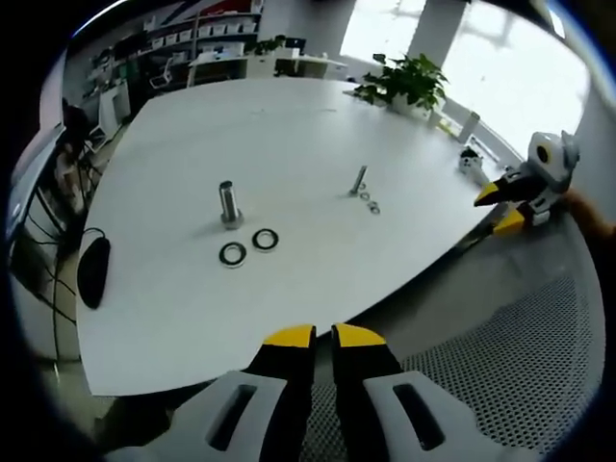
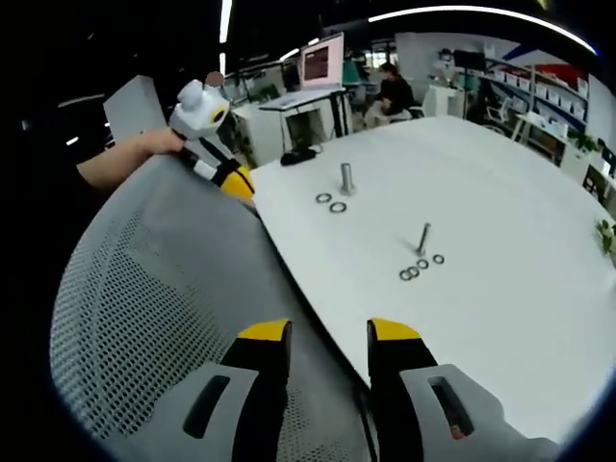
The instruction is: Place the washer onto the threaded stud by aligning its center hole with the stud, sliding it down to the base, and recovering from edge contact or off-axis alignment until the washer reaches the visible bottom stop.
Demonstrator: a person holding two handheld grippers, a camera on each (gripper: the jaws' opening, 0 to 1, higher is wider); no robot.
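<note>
Well off the white tabletop (image 1: 289, 135), the left claw (image 1: 322, 337) hangs beyond its near edge with the yellow-tipped jaws almost touching and nothing between them. Going left to right in the left gripper view, a dark mouse-like object (image 1: 93, 271) lies by the left edge. A thick stud (image 1: 228, 204) stands upright near the middle, and two large washers (image 1: 247, 247) lie flat just in front of it, side by side. Further right a thin threaded stud (image 1: 359, 180) stands upright with a few small washers (image 1: 369, 201) beside its base. A potted plant (image 1: 409, 82) sits at the far edge before bright windows; shelves line the back wall at the upper left.

The right claw (image 2: 327, 332) hovers over the grey mesh back of a chair (image 2: 164, 289), jaws parted and empty. In the right gripper view a person's hand (image 2: 144, 149) holds the left gripper at the upper left. Desks, a monitor (image 2: 322, 60) and a seated person (image 2: 393, 93) fill the dim office behind the tabletop.
</note>
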